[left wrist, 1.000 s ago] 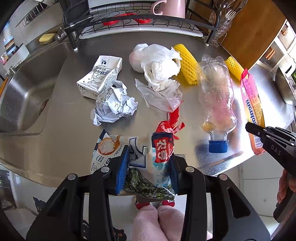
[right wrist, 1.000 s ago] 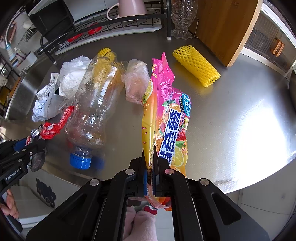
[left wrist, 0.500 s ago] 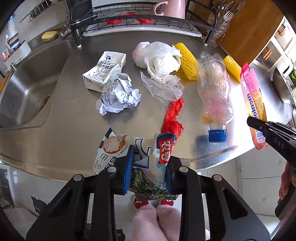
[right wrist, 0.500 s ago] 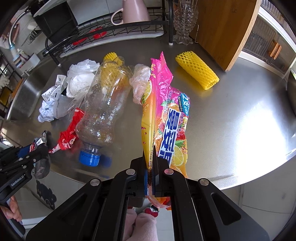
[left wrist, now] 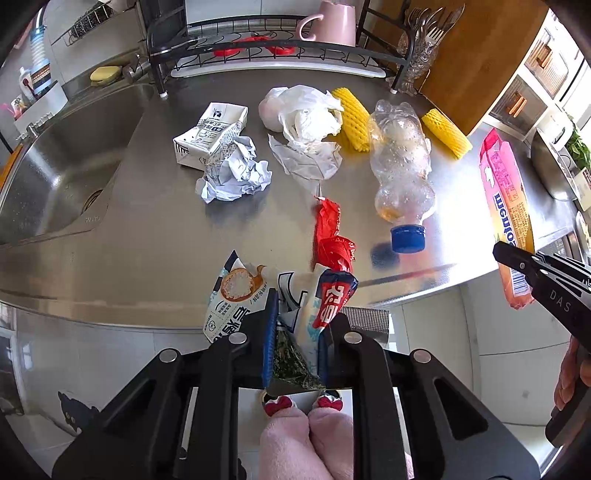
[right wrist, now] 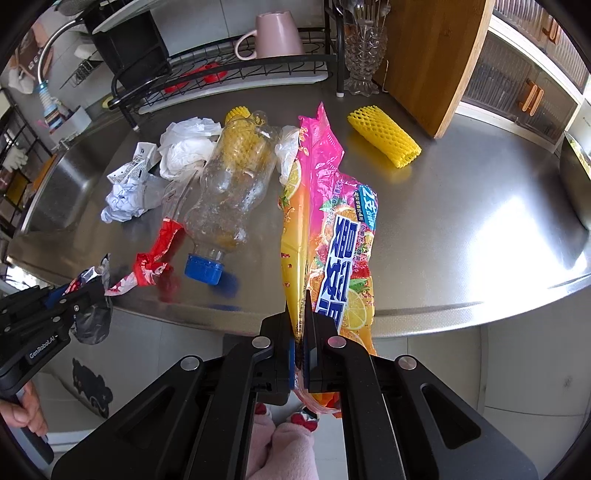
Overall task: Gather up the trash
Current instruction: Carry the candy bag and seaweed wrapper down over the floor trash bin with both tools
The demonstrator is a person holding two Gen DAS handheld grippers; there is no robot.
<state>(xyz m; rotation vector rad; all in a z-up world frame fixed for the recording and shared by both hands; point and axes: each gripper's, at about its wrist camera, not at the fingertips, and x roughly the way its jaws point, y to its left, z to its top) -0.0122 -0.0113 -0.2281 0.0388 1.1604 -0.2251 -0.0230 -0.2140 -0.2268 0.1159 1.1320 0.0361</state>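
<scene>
My left gripper [left wrist: 297,328] is shut on a bunch of snack wrappers [left wrist: 314,306], white-blue with a red label, held off the counter's front edge. My right gripper [right wrist: 302,321] is shut on a long pink-and-orange candy bag [right wrist: 332,236], its far end lying on the steel counter [right wrist: 461,206]. On the counter lie a red wrapper [left wrist: 330,236], a clear bottle with a blue cap [left wrist: 400,173], crumpled paper [left wrist: 232,173], a milk carton [left wrist: 210,136], white plastic bags [left wrist: 306,122] and two yellow foam nets [left wrist: 352,118], [right wrist: 384,140].
A sink [left wrist: 55,166] lies at the left. A dish rack [left wrist: 266,51] with a pink mug [left wrist: 336,22] stands at the back, a glass cutlery holder [right wrist: 364,55] and a wooden board [right wrist: 432,55] at the back right. My slippered feet [left wrist: 306,443] show below.
My left gripper has closed tighter on the wrappers and pulled back off the counter edge; the red wrapper has dropped free onto the counter. My right gripper has drawn the candy bag slightly back.
</scene>
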